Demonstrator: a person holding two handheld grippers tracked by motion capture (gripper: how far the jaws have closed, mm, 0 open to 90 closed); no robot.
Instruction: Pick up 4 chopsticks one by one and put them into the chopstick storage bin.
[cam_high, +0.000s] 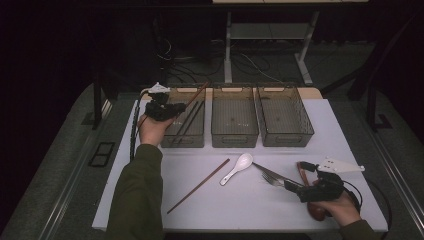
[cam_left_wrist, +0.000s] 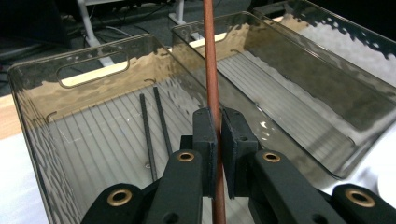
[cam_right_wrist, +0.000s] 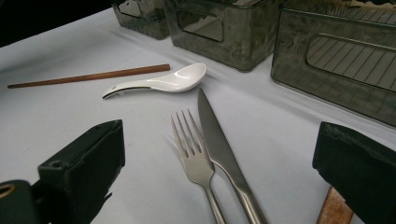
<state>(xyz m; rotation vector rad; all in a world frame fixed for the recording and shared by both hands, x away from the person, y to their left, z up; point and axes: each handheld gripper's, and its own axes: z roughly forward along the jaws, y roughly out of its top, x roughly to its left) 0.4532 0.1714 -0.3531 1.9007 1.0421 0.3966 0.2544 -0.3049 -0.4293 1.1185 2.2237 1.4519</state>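
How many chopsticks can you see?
4: one brown chopstick is pinched in the left gripper above the left bin, two black chopsticks lie inside that bin, and one brown chopstick lies on the table.

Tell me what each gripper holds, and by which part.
The left gripper clamps a brown chopstick partway along its shaft, over the left bin. The right gripper is open, holding nothing.

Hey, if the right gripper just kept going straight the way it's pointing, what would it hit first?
Most likely the fork and the knife, which lie side by side on the table right ahead of the open right gripper. The white spoon lies beyond them. Depth is hard to judge, so the jaws might pass just above.
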